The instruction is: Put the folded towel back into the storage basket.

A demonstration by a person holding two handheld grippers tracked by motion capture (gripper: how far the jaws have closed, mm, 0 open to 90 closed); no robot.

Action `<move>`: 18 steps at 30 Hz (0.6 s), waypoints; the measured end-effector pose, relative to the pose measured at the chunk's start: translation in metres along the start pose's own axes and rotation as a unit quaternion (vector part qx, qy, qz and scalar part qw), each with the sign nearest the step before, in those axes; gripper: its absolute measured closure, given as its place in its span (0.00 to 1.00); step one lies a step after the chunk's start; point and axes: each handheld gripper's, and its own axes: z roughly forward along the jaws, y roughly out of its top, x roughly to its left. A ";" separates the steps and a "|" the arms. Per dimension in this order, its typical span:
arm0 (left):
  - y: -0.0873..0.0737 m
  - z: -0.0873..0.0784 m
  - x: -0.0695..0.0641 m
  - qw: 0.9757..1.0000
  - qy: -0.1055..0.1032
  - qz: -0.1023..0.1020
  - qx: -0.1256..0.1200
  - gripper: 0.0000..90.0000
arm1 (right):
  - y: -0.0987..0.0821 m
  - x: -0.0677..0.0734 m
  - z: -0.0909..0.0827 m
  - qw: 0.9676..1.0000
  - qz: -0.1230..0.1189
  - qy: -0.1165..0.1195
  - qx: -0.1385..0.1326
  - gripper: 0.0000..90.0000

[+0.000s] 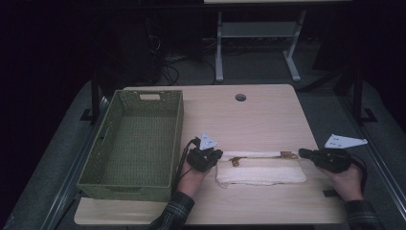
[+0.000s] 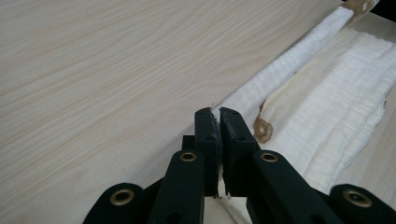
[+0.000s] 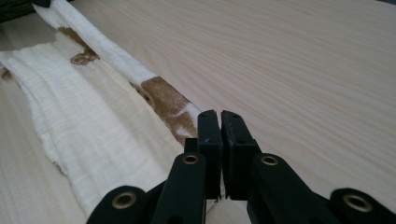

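High view: folded white towel (image 1: 261, 171) with brown patches lying at lower centre of the light wood table (image 1: 268, 115); green woven basket (image 1: 136, 143) at left of frame, well apart from the towel. Left gripper (image 1: 214, 155) at the towel's left end, held by a hand (image 1: 191, 179) in a plaid sleeve (image 1: 174, 211); right gripper (image 1: 303, 153) just beside the towel's right end.

Left gripper view: black jaws pressed nearly together at lower centre, a thin white edge of towel (image 2: 327, 116) pinched between them; rolled hem running to upper right.

Right gripper view: jaws closed to a sliver at lower centre, over the towel's (image 3: 84, 126) brown-stained corner; cannot tell whether cloth is caught.
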 end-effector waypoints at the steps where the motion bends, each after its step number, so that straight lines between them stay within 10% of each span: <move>1: -0.001 -0.001 -0.002 1.000 -0.002 -0.003 0.002 0.96 | -0.001 0.001 -0.002 1.000 0.002 0.002 0.001 0.96; 18: -0.011 -0.012 -0.023 0.999 -0.003 0.029 0.025 0.95 | -0.017 0.020 -0.016 1.000 -0.007 0.017 0.024 0.96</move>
